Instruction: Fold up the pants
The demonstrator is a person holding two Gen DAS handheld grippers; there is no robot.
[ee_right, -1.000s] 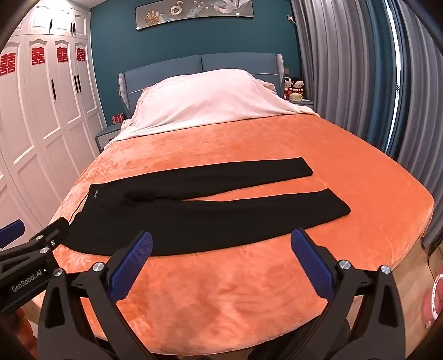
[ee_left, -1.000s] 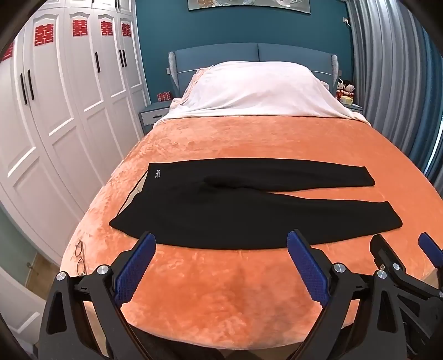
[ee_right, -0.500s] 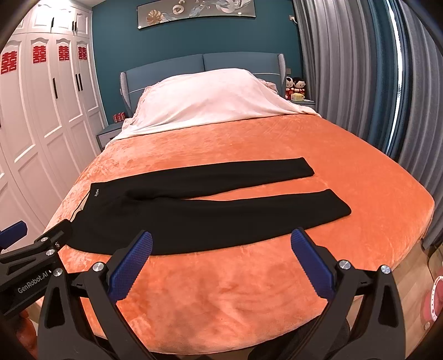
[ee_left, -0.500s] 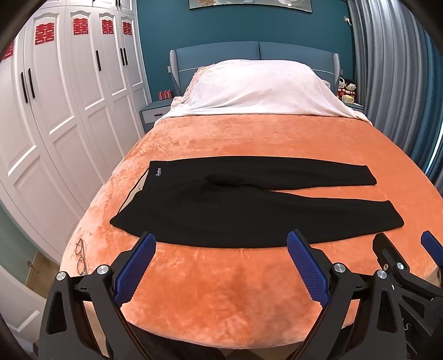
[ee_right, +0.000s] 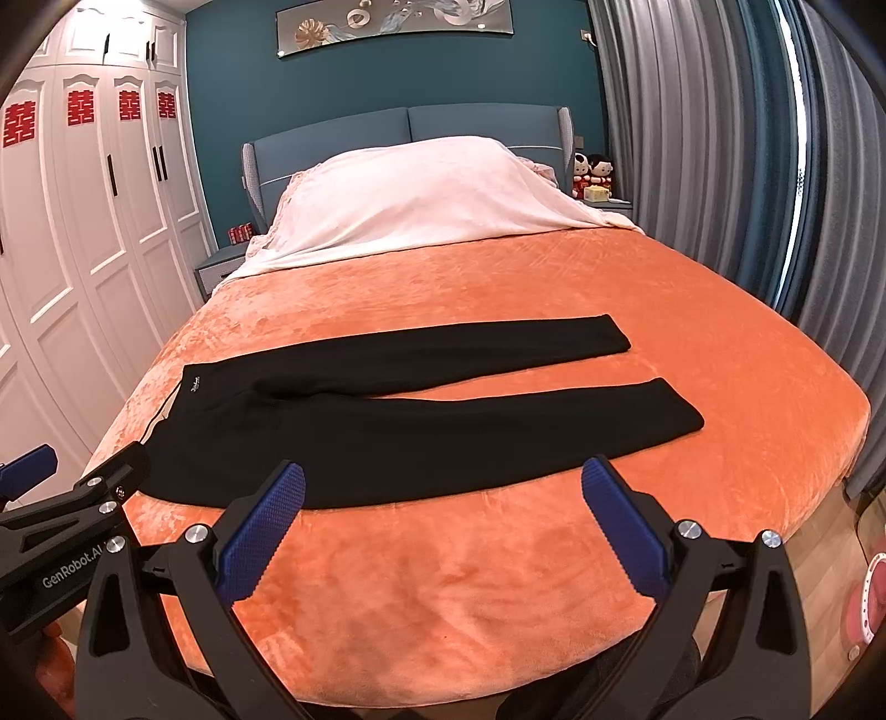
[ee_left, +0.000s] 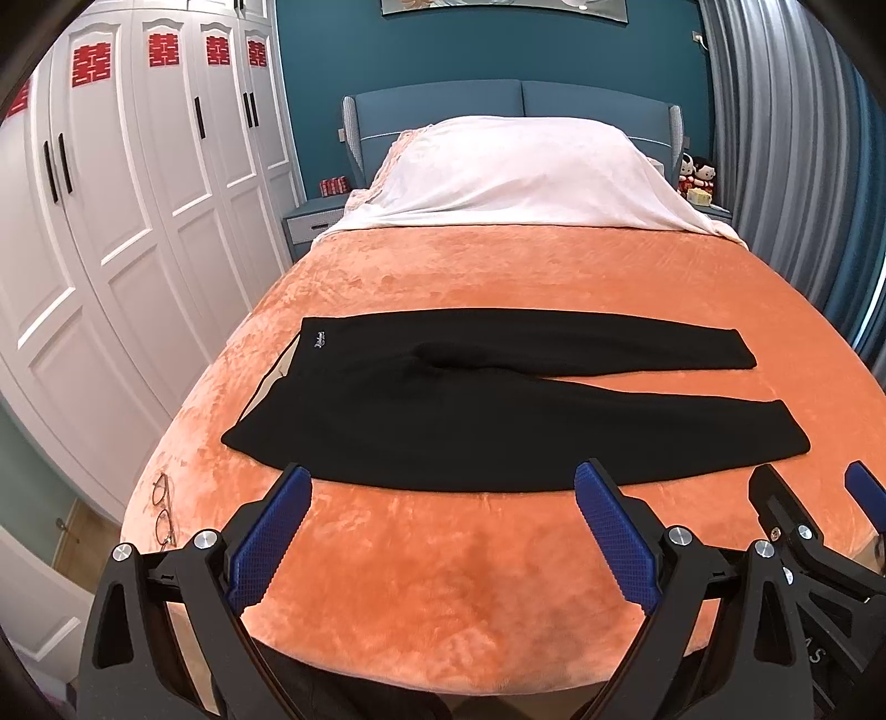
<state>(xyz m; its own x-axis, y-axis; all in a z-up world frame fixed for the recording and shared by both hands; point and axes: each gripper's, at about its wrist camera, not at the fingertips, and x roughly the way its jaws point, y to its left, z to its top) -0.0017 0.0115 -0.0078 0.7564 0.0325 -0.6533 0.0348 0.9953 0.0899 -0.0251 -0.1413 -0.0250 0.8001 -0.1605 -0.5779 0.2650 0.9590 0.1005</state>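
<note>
pants (ee_left: pixel 487 410) flat, unfolded, across orange bed (ee_left: pixel 498 266), waistband left | left gripper (ee_left: pixel 443 487) jaws wide apart, empty | right gripper (ee_right: pixel 443 487) jaws wide apart, empty, near edge

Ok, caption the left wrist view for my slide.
Open left gripper hovers before black pants spread flat on the orange bed, unfolded.

A: quick count? I get one pants (ee_left: pixel 498 410) with two legs, one bed (ee_left: pixel 498 581), one glasses (ee_left: pixel 163 512).

B: same. Plus two grippers: left gripper (ee_left: pixel 443 531), right gripper (ee_right: pixel 443 526). Two dolls (ee_right: pixel 592 169) on the nightstand, and four red signs (ee_left: pixel 219 50) on the wardrobe in the left view.
</note>
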